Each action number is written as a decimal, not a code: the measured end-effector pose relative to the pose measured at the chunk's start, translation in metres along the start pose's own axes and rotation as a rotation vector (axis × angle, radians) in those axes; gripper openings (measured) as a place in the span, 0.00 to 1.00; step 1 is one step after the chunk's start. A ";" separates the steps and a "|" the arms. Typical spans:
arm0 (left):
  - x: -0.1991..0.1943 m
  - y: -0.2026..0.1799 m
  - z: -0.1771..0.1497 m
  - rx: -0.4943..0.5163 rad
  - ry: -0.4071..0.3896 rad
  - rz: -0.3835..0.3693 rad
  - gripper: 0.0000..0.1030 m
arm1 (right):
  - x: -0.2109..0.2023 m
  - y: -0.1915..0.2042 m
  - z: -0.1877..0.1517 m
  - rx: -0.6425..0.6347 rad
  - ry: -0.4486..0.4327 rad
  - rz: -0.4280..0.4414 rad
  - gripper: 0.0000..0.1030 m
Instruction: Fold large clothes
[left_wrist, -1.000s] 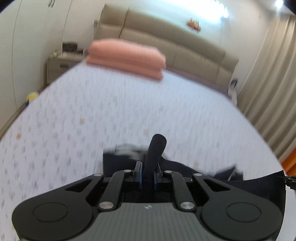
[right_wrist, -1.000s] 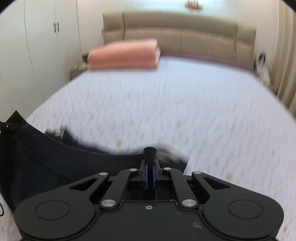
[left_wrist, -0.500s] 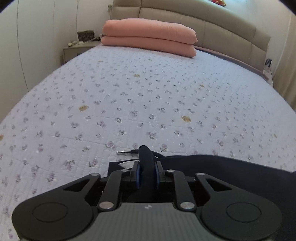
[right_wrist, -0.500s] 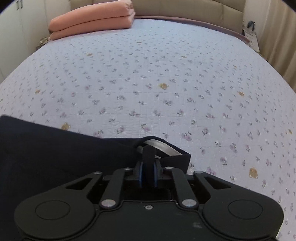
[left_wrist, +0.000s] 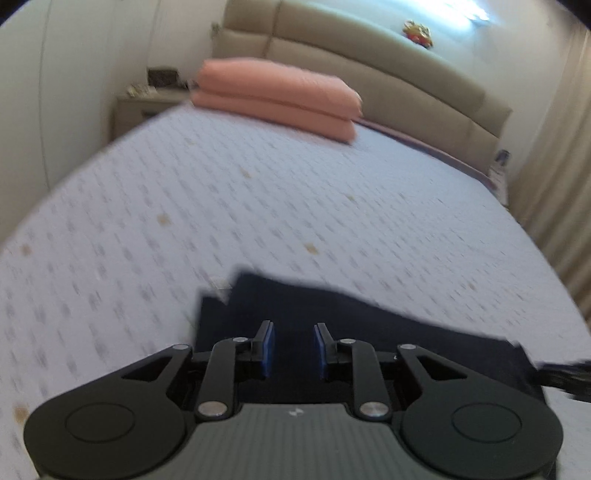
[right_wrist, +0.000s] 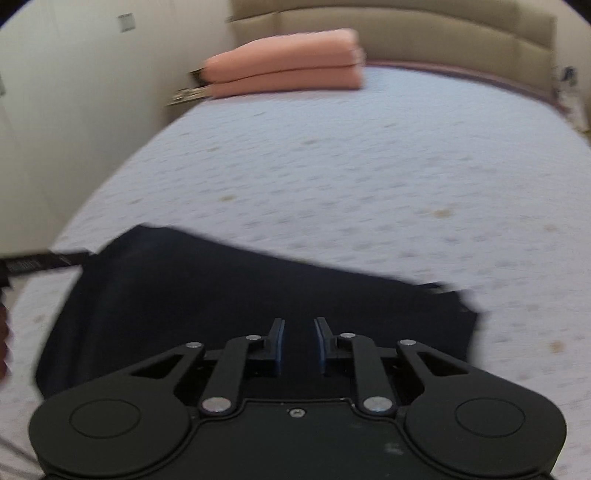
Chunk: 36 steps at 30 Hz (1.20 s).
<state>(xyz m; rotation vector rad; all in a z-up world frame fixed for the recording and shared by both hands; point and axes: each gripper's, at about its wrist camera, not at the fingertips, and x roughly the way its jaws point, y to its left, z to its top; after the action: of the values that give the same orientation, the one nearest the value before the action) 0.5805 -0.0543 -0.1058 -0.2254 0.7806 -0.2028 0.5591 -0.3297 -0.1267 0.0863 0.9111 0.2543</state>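
Directly ahead of and below both tools lies the dark navy garment (right_wrist: 258, 310), spread flat on the flower-print bed (right_wrist: 369, 177) at its near end, with the stacked pink quilt (right_wrist: 284, 62) well apart at the headboard end. The left tool (left_wrist: 292, 345) stands with its jaws parted and nothing between the blue pads; so does the right tool (right_wrist: 298, 343), also holding nothing. From the left wrist view the cloth runs off to the right, its far left corner just ahead of that tool. From the right wrist view it runs off to the left, its right corner just beyond that tool. So the garment's long axis lies crosswise between the two tools, each one nearest to its own end. Judging by this, the next fold would bring one end across to the other, or carry the near edge away toward the quilt. Motion blur hides the finer creases.
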 end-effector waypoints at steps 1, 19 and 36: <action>-0.001 -0.004 -0.010 -0.007 0.017 -0.021 0.23 | 0.010 0.009 -0.001 -0.008 0.006 0.003 0.20; 0.006 0.010 -0.044 -0.066 0.049 0.025 0.23 | 0.076 0.045 0.049 -0.078 -0.027 -0.002 0.14; -0.057 0.042 -0.091 -0.185 0.114 0.129 0.31 | 0.093 0.050 0.035 -0.082 -0.034 -0.050 0.17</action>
<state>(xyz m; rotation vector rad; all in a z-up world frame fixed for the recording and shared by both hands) 0.4806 -0.0109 -0.1417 -0.3393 0.9253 -0.0212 0.6316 -0.2567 -0.1678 -0.0076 0.8667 0.2427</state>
